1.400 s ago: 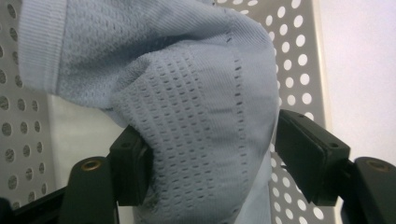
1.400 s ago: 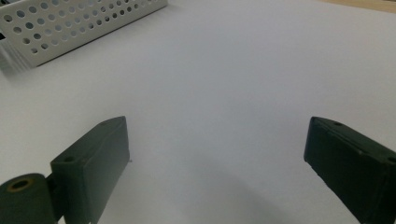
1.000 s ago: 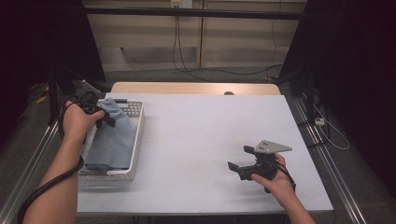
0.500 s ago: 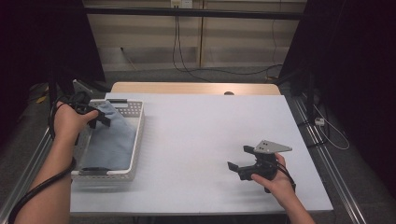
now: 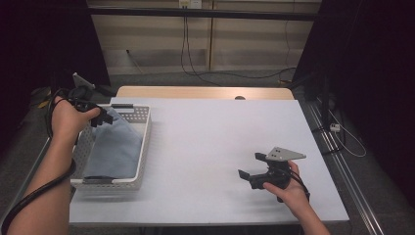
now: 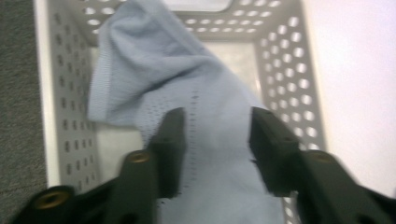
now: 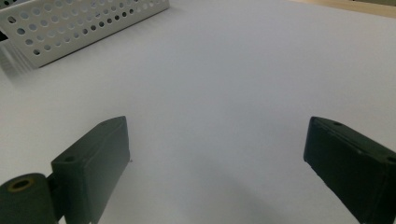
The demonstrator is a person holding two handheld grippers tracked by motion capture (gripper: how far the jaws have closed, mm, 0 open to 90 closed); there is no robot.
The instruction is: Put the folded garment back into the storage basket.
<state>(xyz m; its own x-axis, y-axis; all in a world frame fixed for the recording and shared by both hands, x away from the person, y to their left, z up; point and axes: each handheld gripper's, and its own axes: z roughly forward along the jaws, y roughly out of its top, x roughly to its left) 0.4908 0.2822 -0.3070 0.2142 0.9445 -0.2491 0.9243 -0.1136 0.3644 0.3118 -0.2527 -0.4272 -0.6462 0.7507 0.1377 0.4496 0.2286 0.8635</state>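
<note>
— Cloth first: that pale blue knitted cloth (image 5: 115,144) is in the white perforated plastic basket (image 5: 142,147), over at nine o'clock on the white bench (image 5: 220,147). Is it coming out or going in?

— Coming out, I'd say. The left gripper (image 5: 100,117) has the cloth's far end bunched up at the basket's twelve o'clock end, and the fabric hangs down from there like a tent.

— Are its fingers actually pinching it?

— From the left gripper view the cloth (image 6: 187,93) runs right between the two black fingers (image 6: 170,140), which stand partly apart with a thick fold filling the gap. They have just been closing in again on that fold. The raised peak in the high view tells me the grip holds.

— So how much is done?

— Only the start. One end is lifted; the near end of the cloth sits on the basket floor toward six o'clock. Nothing of it has crossed the rim yet.

— And the other hand?

— The right gripper (image 5: 254,172) waits at about four o'clock on the bench, well apart from the basket. In the right gripper view its fingers (image 7: 93,163) are spread wide with bare bench between them, holding nothing.

— What's left, then?

— My guess: lift the cloth clear of the basket wall, carry it toward the open middle of the bench, and probably bring the right gripper in to take a second corner.
</note>
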